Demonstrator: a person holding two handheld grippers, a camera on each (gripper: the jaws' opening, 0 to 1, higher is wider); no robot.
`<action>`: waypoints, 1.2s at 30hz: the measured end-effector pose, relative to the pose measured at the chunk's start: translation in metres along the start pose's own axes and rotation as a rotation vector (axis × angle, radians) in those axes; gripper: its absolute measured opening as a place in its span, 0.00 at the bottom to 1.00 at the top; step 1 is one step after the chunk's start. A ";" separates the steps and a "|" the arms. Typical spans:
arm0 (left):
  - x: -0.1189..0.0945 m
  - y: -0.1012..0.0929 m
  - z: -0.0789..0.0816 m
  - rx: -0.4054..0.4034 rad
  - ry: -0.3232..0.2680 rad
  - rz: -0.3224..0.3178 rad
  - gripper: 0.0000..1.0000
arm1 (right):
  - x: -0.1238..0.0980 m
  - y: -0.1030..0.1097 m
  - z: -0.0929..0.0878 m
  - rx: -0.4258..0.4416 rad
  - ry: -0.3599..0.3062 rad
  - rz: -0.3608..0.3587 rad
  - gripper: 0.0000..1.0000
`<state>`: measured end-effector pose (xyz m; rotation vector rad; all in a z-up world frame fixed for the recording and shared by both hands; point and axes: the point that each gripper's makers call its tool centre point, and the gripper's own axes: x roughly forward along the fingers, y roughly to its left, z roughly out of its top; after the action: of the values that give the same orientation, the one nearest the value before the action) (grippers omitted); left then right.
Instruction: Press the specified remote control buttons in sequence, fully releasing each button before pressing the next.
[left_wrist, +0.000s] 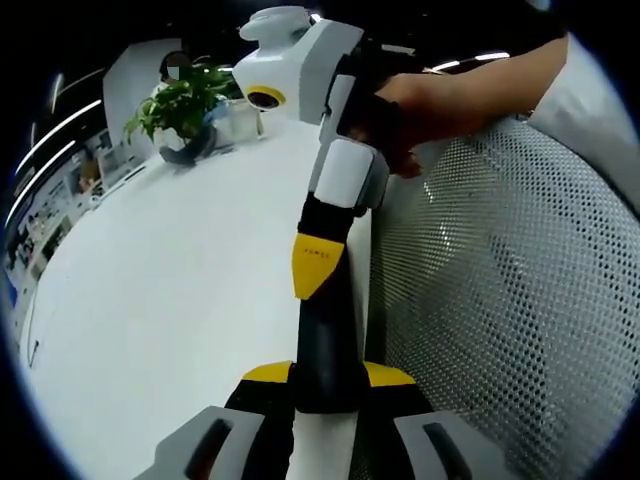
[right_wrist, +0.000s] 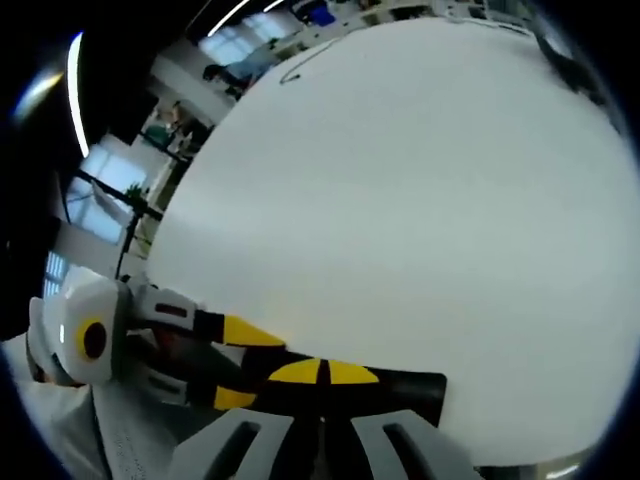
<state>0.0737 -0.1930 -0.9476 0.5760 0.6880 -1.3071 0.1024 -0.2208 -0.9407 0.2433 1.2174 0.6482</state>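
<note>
White office table (left_wrist: 180, 300) runs from 7 to 11 o'clock in the left gripper view. A potted plant (left_wrist: 180, 105) stands at its far end near 11 o'clock, and a mesh chair back (left_wrist: 500, 300) takes up the side toward 3 o'clock.

You hold the black remote control (left_wrist: 325, 360) at the table's near edge, rising from 6 o'clock toward the middle. It is turned edge-on to this camera. The left gripper (left_wrist: 328, 375) clamps it, with a yellow-tipped jaw on each flank and the dark body between them. That grip looks meant to steady the remote off the tabletop so that a press does not push it away.

The right gripper (left_wrist: 318, 270) comes down from 12 o'clock in your hand (left_wrist: 420, 110), and its yellow tip lies along the remote's upper length. In the right gripper view its own jaws sit drawn together at 6 o'clock, with only a thin dark seam between the tips. The remote lies as a flat black strip just beyond them, toward 5 o'clock. A narrow, closed tip suits poking a single button. Whether it is touching a key now cannot be told.

The remote itself reads as a slim, matte black slab, longer than it is wide. Neither angle shows its buttons or markings, so the position in the sequence cannot be judged.
</note>
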 end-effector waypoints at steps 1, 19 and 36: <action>0.000 0.000 0.000 0.000 0.001 0.000 0.24 | 0.000 -0.001 0.001 -0.008 -0.007 -0.009 0.00; 0.000 0.000 0.000 0.002 0.015 0.002 0.24 | -0.015 0.000 -0.005 0.129 0.063 0.026 0.00; 0.000 0.003 -0.001 -0.027 0.021 0.016 0.24 | -0.010 0.000 -0.009 0.102 0.094 0.014 0.00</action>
<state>0.0769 -0.1914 -0.9479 0.5727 0.7165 -1.2765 0.0918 -0.2282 -0.9356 0.3096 1.3418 0.6164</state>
